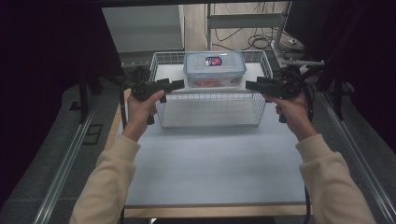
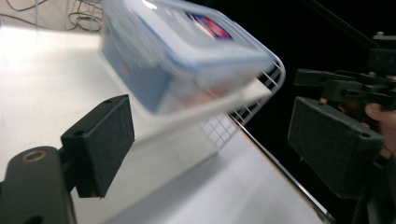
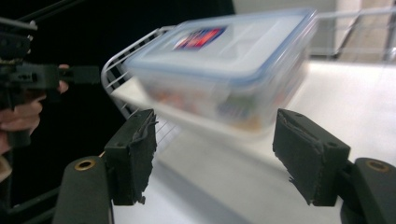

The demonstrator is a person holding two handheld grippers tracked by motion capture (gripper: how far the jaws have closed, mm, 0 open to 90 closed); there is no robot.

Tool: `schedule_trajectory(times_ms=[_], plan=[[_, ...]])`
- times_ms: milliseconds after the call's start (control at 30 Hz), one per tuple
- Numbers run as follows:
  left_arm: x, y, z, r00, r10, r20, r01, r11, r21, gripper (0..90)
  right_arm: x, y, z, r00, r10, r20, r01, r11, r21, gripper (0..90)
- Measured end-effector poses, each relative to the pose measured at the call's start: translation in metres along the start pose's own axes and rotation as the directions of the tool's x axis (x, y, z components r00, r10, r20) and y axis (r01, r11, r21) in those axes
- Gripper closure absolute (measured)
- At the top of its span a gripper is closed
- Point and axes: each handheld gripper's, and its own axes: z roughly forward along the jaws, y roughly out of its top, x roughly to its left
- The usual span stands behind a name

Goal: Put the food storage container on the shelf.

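A clear plastic food box (image 1: 215,69) with a blue-rimmed lid and a red and blue label sits in the far part of a white wire basket (image 1: 210,100). My left gripper (image 1: 180,85) is held at the basket's left side and points right toward the box. My right gripper (image 1: 250,85) is at the basket's right side and points left. In the left gripper view the box (image 2: 187,51) lies beyond the open gripper (image 2: 215,140), apart from both pads. In the right gripper view the box (image 3: 224,60) is likewise clear of the open gripper (image 3: 219,154).
The basket stands at the far end of a white-topped table (image 1: 215,158), with bare table between it and the person. Metal rails (image 1: 70,158) run along both sides. A metal stand and loose cables (image 1: 261,39) lie behind the basket; dark curtains hang on either side.
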Motion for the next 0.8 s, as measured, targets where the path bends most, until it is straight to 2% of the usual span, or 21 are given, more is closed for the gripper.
schedule_trajectory(times_ms=[67,200,333,467,533,633,800], plan=[[-0.003,-0.012,-0.007,0.9998,0.017,0.013,-0.017,0.9998,0.005,14.5,0.005,-0.015,-0.007,0.9997,-0.020,-0.013,0.020,1.000,0.013,29.0],[-0.011,-0.046,-0.018,0.9982,0.055,0.025,-0.056,0.9979,0.032,15.0,0.011,-0.043,-0.016,0.9977,-0.066,-0.018,0.067,0.997,0.047,27.2],[-0.014,-0.083,-0.024,0.9966,0.076,0.030,-0.078,0.9955,0.054,15.4,0.018,-0.073,-0.024,0.9944,-0.102,-0.027,0.104,0.992,0.069,25.8],[-0.009,-0.122,-0.027,0.9973,0.053,0.051,-0.057,0.9952,0.079,15.8,0.025,-0.109,-0.029,0.9902,-0.133,-0.043,0.137,0.986,0.092,25.3],[-0.006,-0.139,-0.025,0.9982,0.036,0.048,-0.041,0.9938,0.103,16.2,0.028,-0.128,-0.029,0.9886,-0.140,-0.057,0.145,0.983,0.108,25.4],[0.000,-0.154,-0.021,0.9990,0.037,0.026,-0.041,0.9861,0.161,16.1,0.031,-0.151,-0.029,0.9873,-0.142,-0.071,0.151,0.980,0.130,25.4],[0.001,-0.159,-0.022,0.9988,0.048,0.007,-0.049,0.9862,0.158,16.4,0.029,-0.162,-0.030,0.9895,-0.129,-0.065,0.136,0.984,0.119,24.0]])
